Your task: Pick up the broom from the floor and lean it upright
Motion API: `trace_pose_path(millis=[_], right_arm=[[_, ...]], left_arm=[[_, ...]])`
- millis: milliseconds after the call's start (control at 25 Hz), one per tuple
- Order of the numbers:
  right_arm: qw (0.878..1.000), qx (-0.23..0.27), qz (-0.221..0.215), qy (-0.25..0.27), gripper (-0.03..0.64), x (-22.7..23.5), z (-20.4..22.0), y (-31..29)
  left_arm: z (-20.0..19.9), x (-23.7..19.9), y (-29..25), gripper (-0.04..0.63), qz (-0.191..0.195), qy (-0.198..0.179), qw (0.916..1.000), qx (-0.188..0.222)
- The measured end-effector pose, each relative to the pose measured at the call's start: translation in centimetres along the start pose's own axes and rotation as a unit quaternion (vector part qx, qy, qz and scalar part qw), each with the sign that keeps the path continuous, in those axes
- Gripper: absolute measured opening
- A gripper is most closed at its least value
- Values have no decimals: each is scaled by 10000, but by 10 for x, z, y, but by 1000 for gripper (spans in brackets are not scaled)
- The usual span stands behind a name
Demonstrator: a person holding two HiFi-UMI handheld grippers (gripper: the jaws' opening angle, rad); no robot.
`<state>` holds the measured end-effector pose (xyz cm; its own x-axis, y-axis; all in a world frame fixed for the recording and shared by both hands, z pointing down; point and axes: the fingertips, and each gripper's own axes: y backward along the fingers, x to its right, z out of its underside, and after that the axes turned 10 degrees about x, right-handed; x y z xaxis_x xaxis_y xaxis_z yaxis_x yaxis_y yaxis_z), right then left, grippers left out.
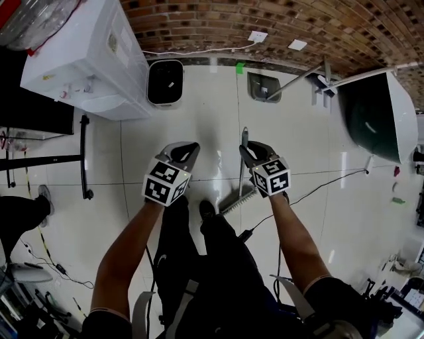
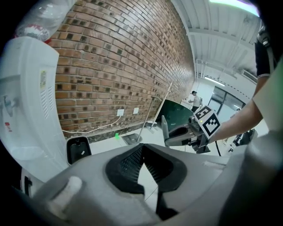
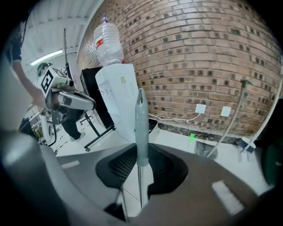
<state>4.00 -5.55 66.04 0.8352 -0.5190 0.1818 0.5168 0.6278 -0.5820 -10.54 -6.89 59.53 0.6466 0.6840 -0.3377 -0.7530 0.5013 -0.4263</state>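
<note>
In the head view my right gripper [image 1: 249,149] is shut on the broom's grey handle [image 1: 244,137], near its top end. The stick runs down and back toward my feet, where the bristle head [image 1: 237,198] hangs just above the white tiles. The right gripper view shows that handle [image 3: 141,128] standing upright between the pads of the right gripper [image 3: 140,154]. My left gripper [image 1: 187,149] floats beside it, to the left, touching nothing. Its jaws [image 2: 141,149] meet at the tips with nothing between them. From the left gripper view I see the right gripper [image 2: 167,132] and the handle tip.
A white water dispenser [image 1: 86,59] with a bottle on top stands at the far left against the brick wall [image 1: 265,20]. A black bin [image 1: 165,83] sits beside it. A mop [image 1: 301,76] leans at the wall, a dark green board [image 1: 371,116] stands at the right, and a cable [image 1: 324,182] crosses the floor.
</note>
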Motion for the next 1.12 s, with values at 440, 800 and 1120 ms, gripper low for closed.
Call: trace_pose_path(millis=[440, 800, 1120], right_arm=[[9967, 681, 402, -173, 86, 37, -40, 113], [9928, 898, 783, -74, 87, 61, -114, 104], [9891, 1106, 959, 141, 87, 86, -208, 81]], left_arm=[[-85, 86, -30, 0, 461, -358, 9982, 143], [-146, 76, -53, 0, 942, -599, 9925, 492], [-196, 32, -72, 0, 749, -474, 9942, 606]])
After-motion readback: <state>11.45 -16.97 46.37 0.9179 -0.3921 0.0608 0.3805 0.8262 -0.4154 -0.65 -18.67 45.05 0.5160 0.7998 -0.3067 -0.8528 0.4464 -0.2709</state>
